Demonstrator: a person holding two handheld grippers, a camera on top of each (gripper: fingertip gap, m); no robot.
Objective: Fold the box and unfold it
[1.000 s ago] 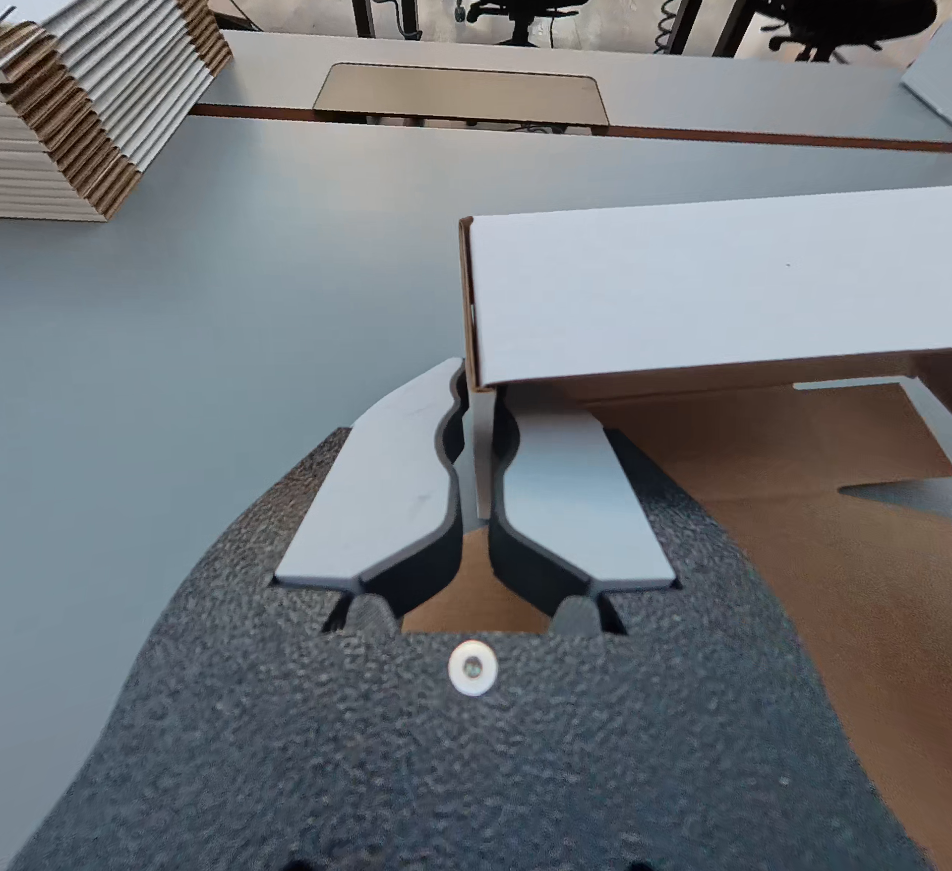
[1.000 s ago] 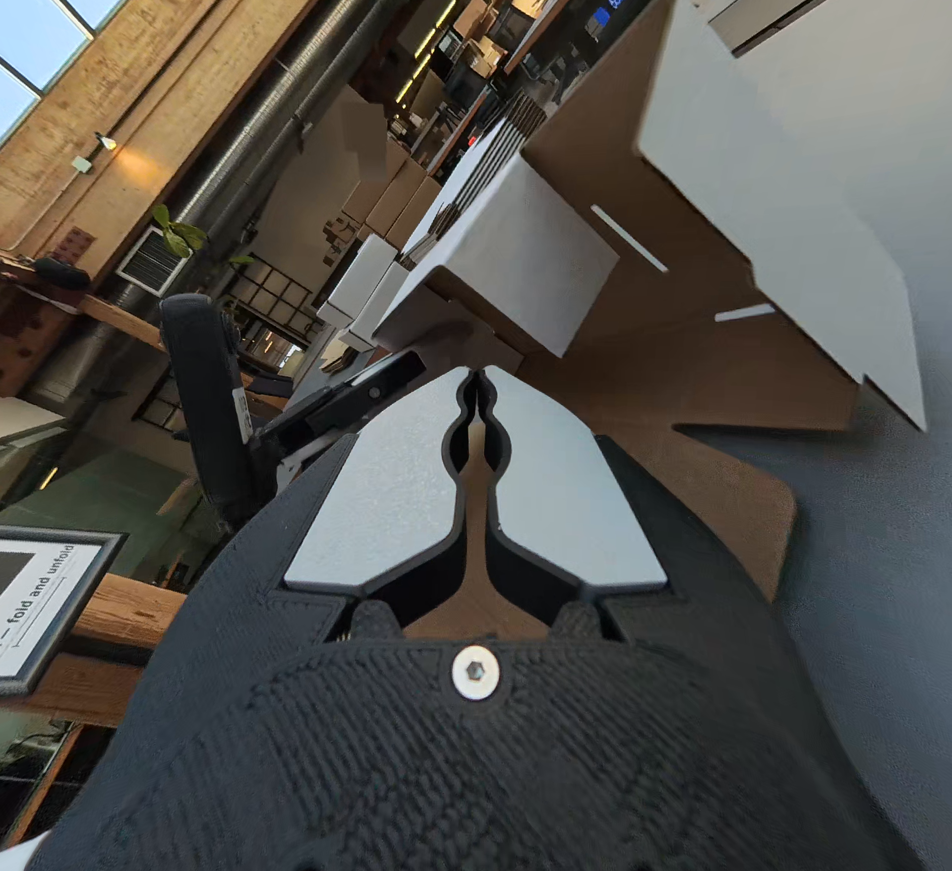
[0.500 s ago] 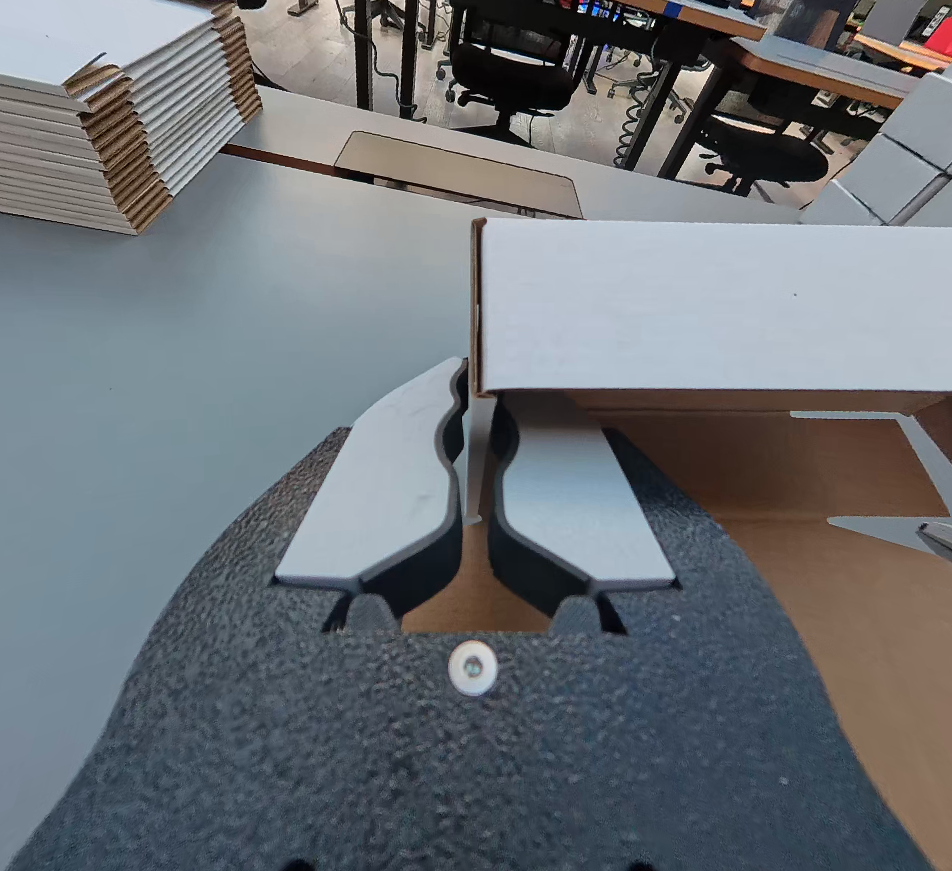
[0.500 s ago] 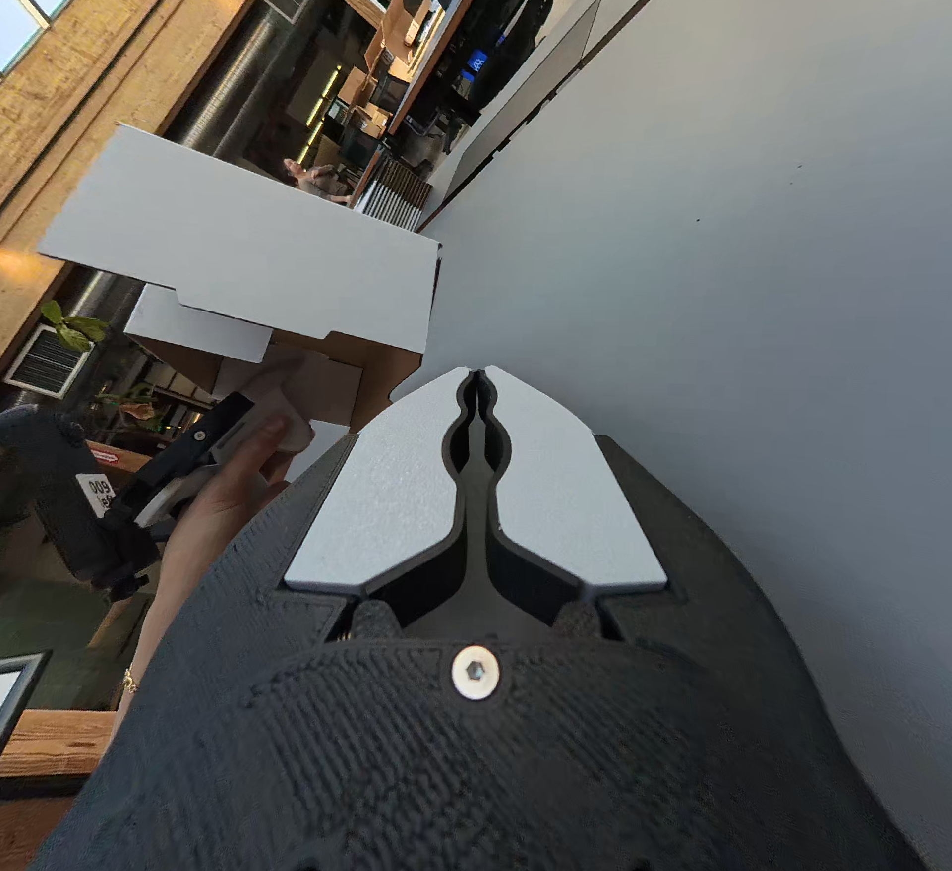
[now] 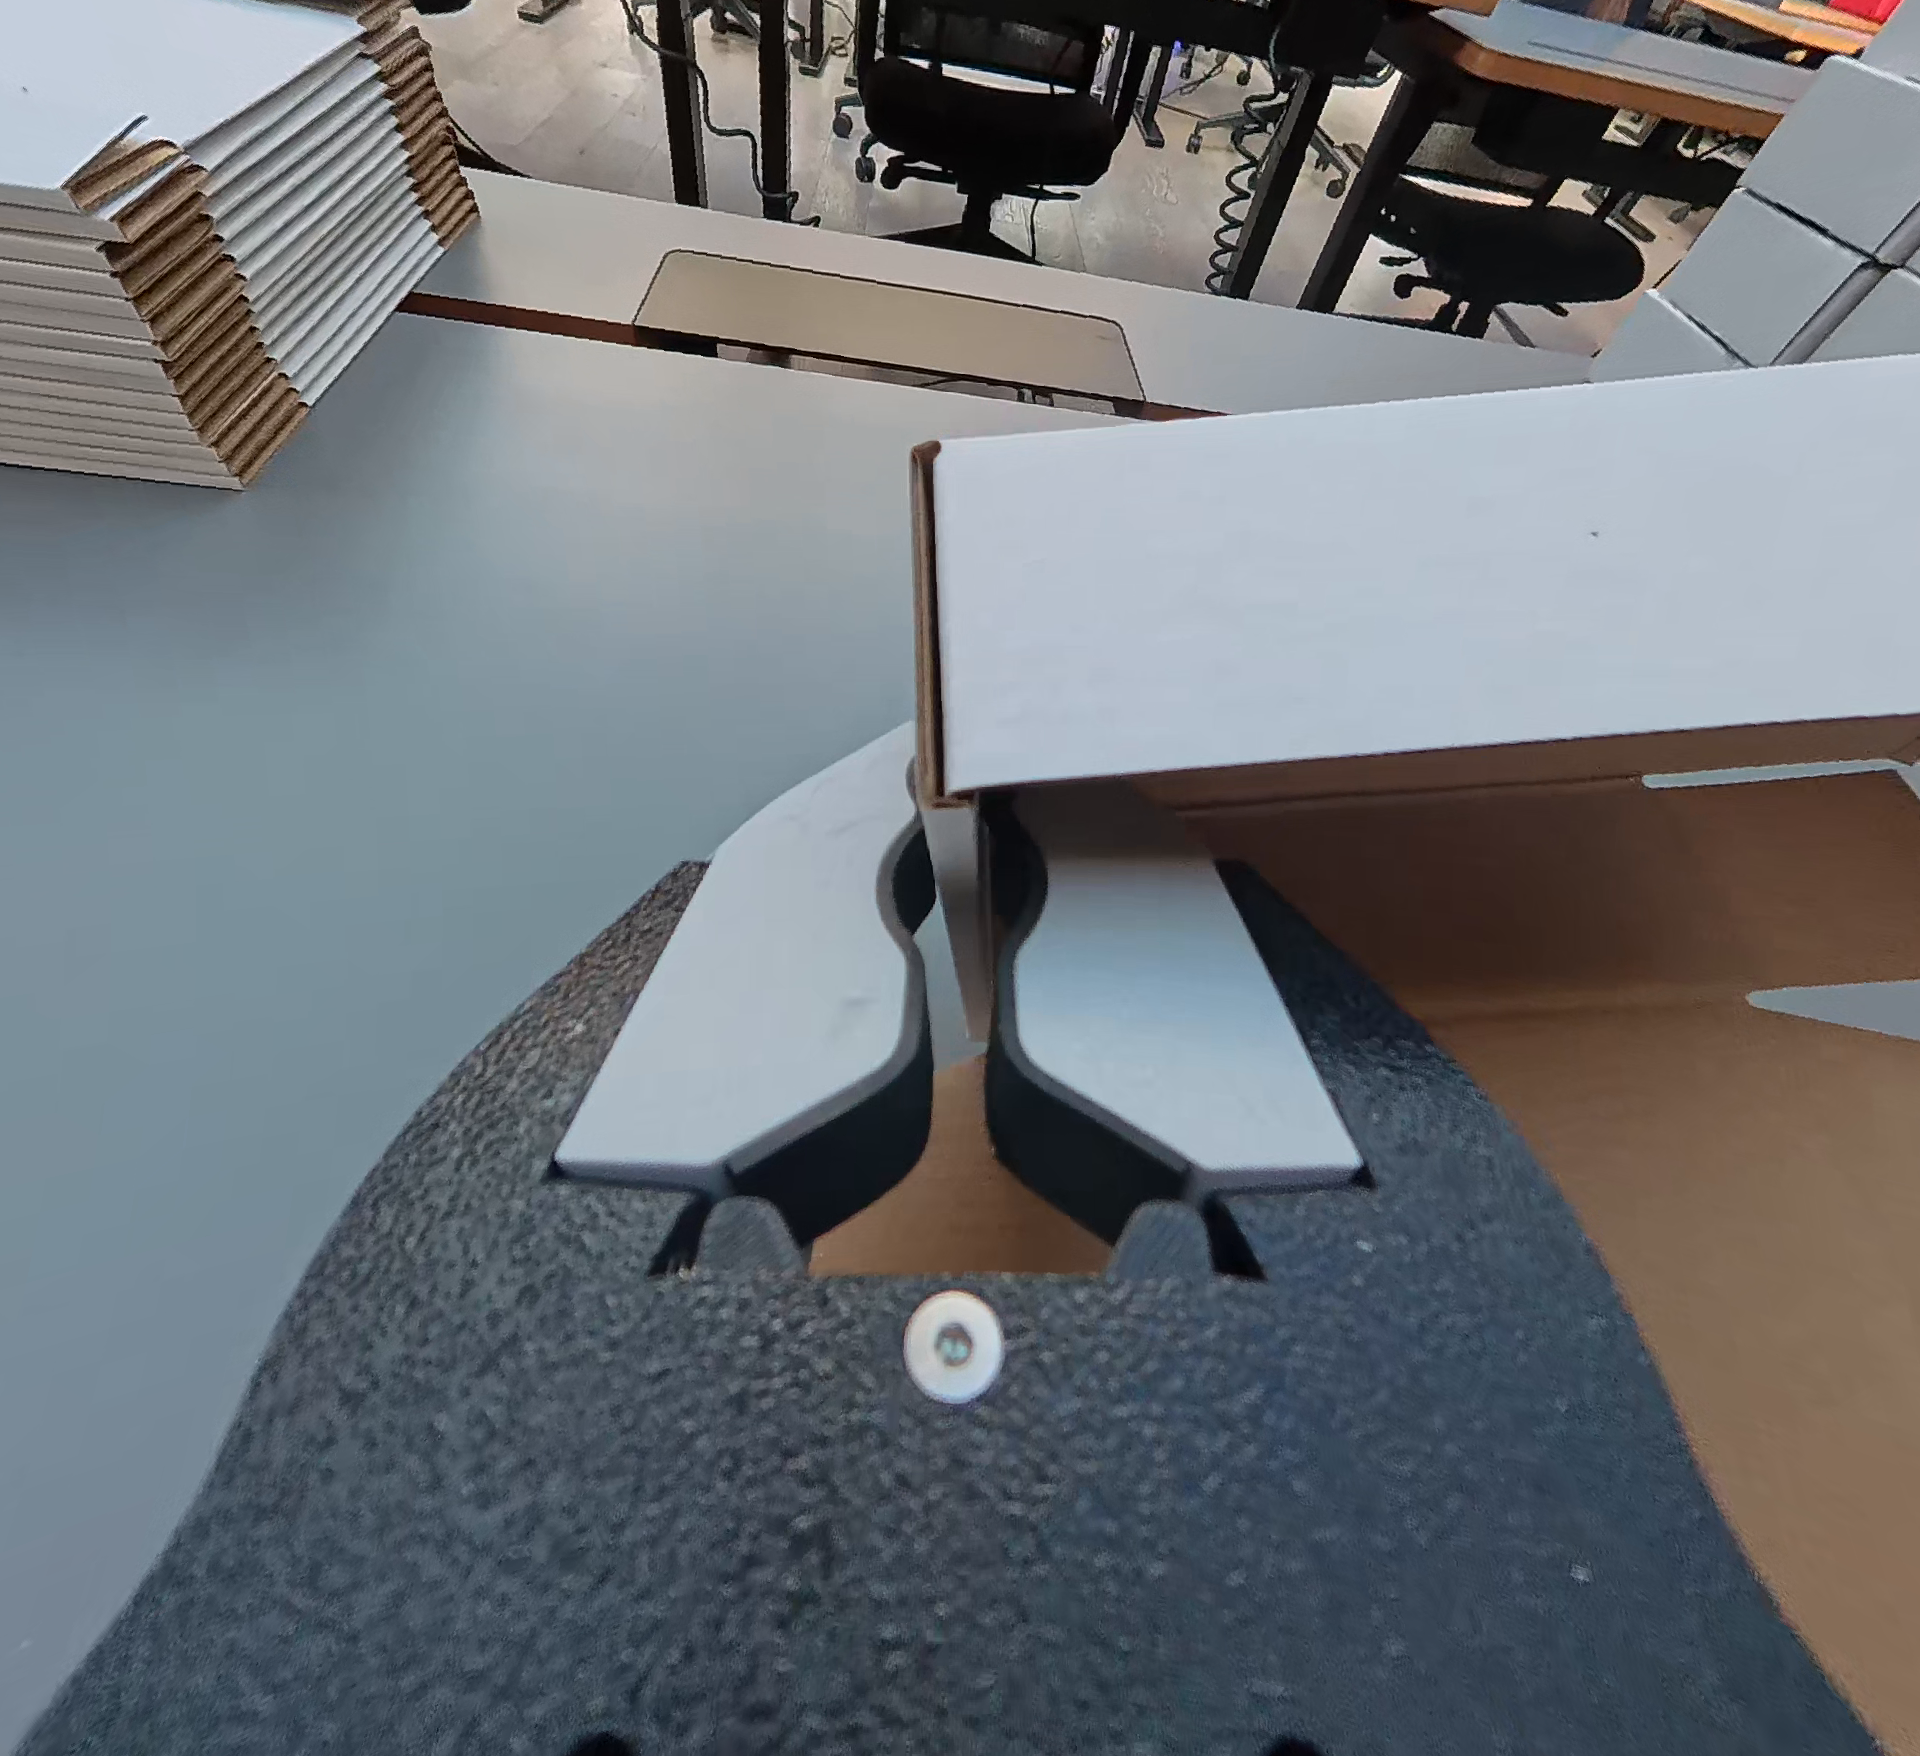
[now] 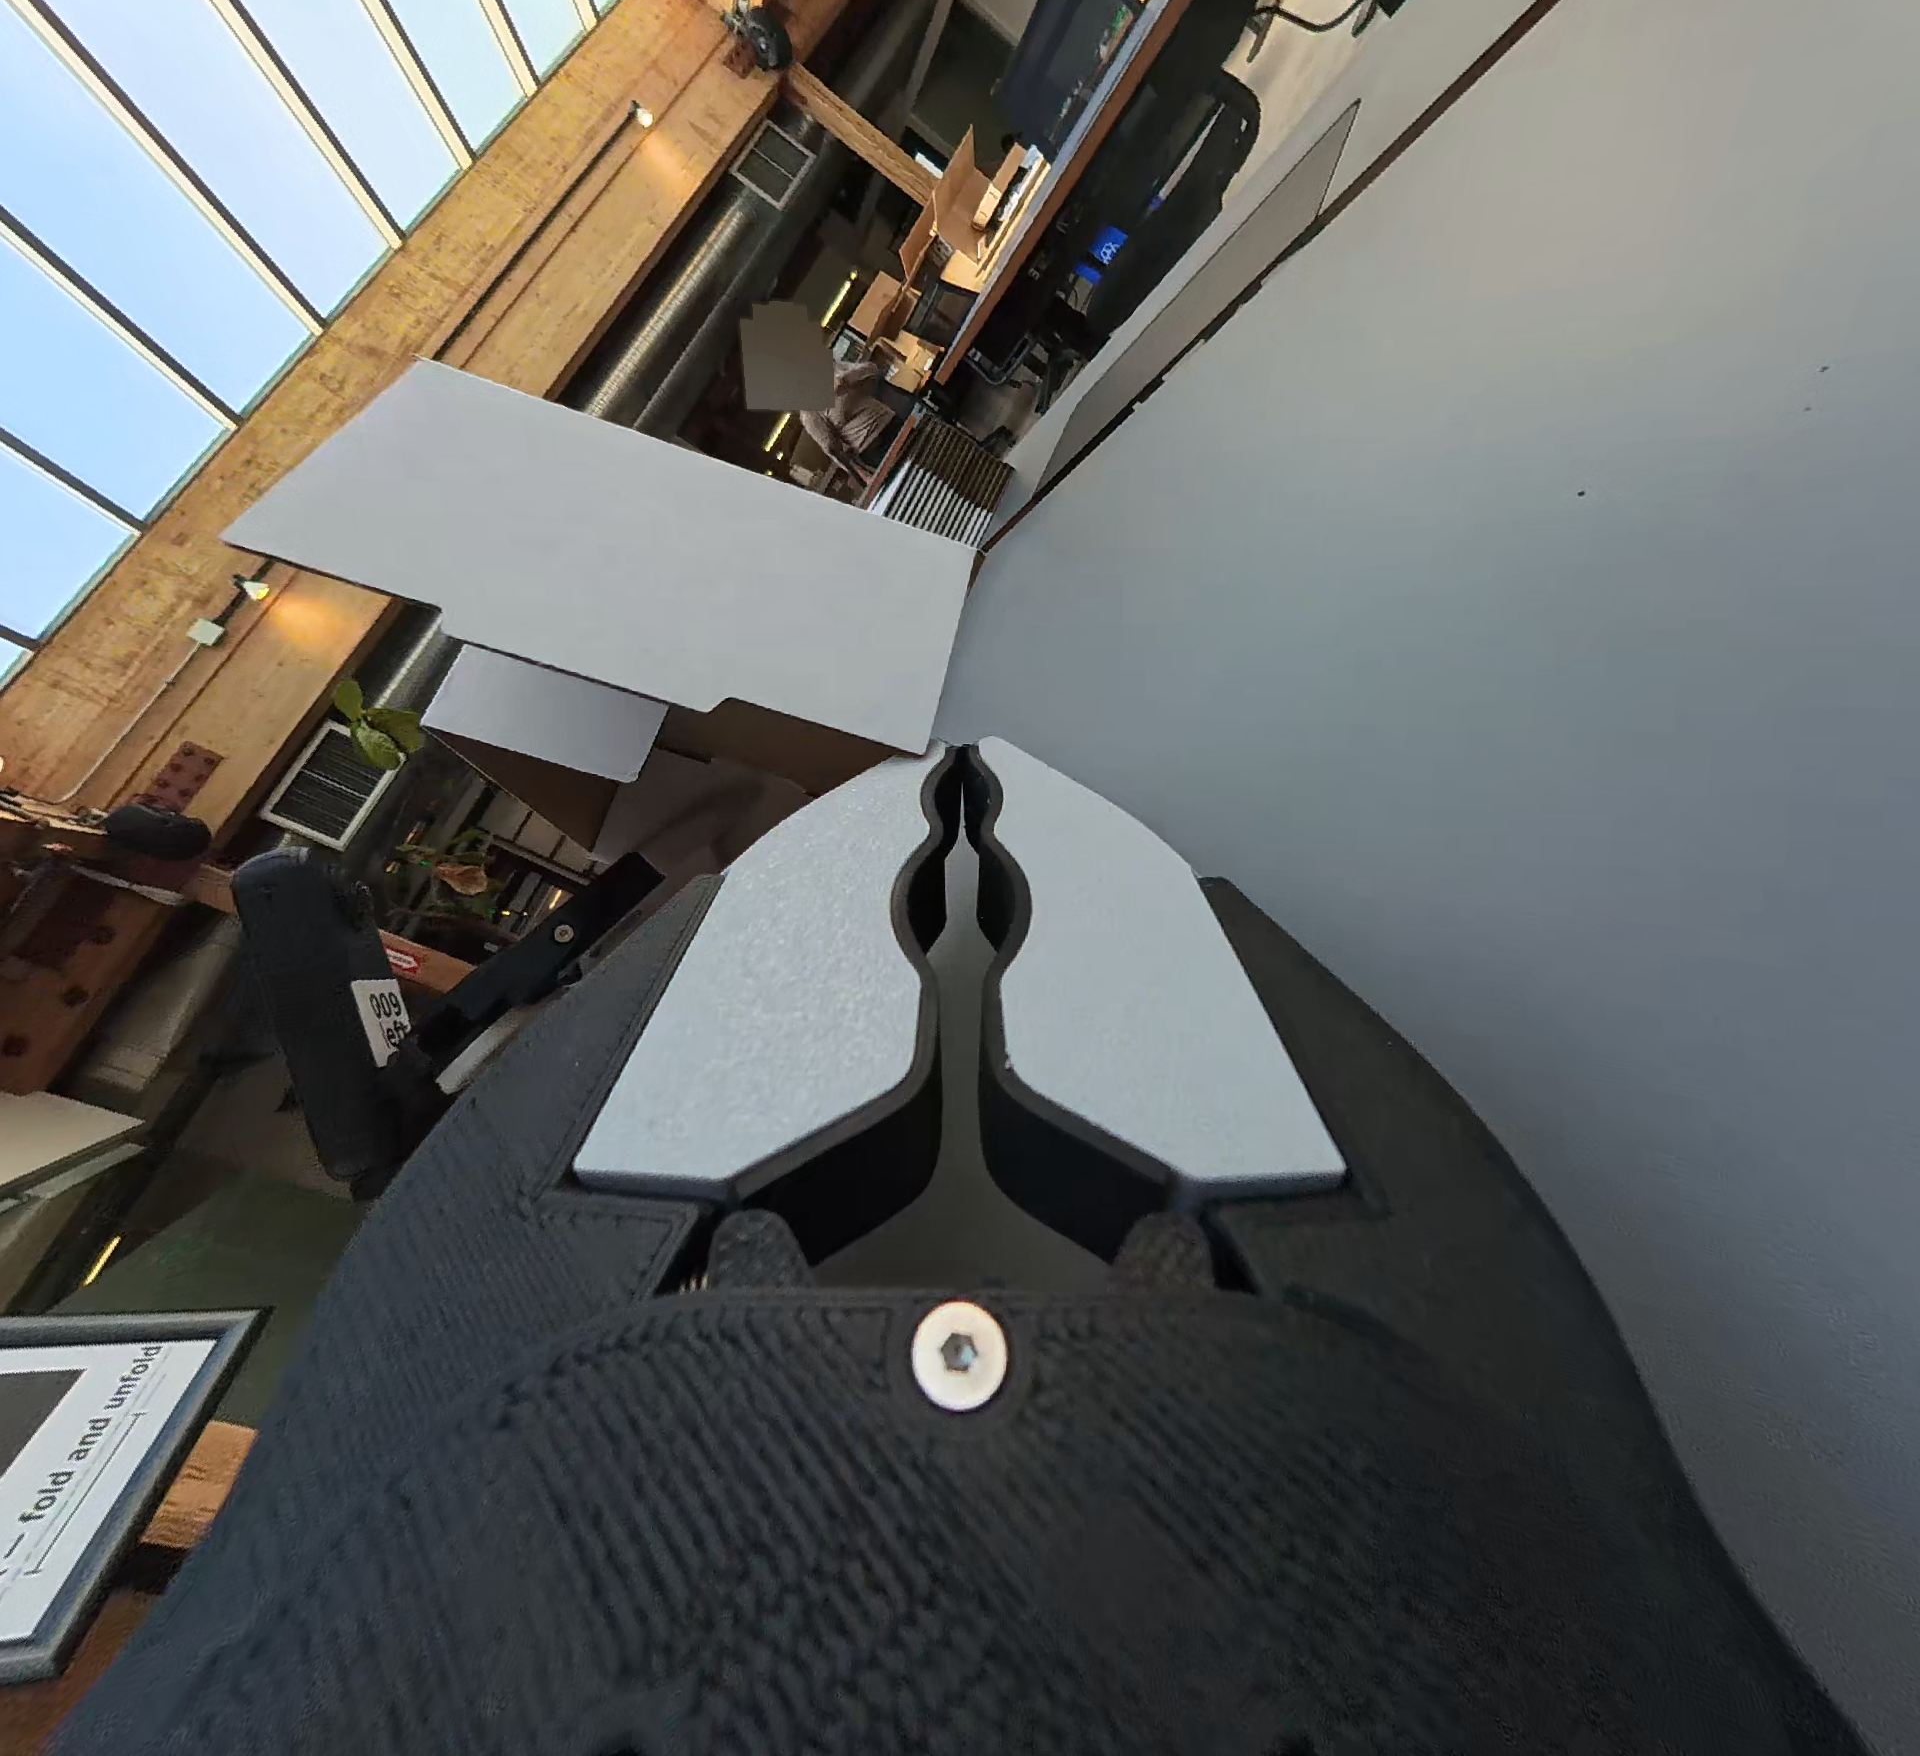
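Note:
The cardboard box is white outside and brown inside, partly folded, with a long white panel raised over its open bottom. My left gripper is shut on a thin upright side flap at the box's left end; the fingertips are hidden under the raised panel. In the right wrist view the box shows as a white panel to the left. My right gripper is shut and empty, its tips just beside the panel's lower corner. The left gripper's handle shows below the box.
The grey table holds a tall stack of flat cardboard blanks at the far left. White boxes are stacked at the far right. Desks and office chairs stand beyond. A framed sign sits at the lower left.
My right gripper swung out from over the box's brown inside to its outer side and stays shut. My left gripper kept its hold and the box tilted a little.

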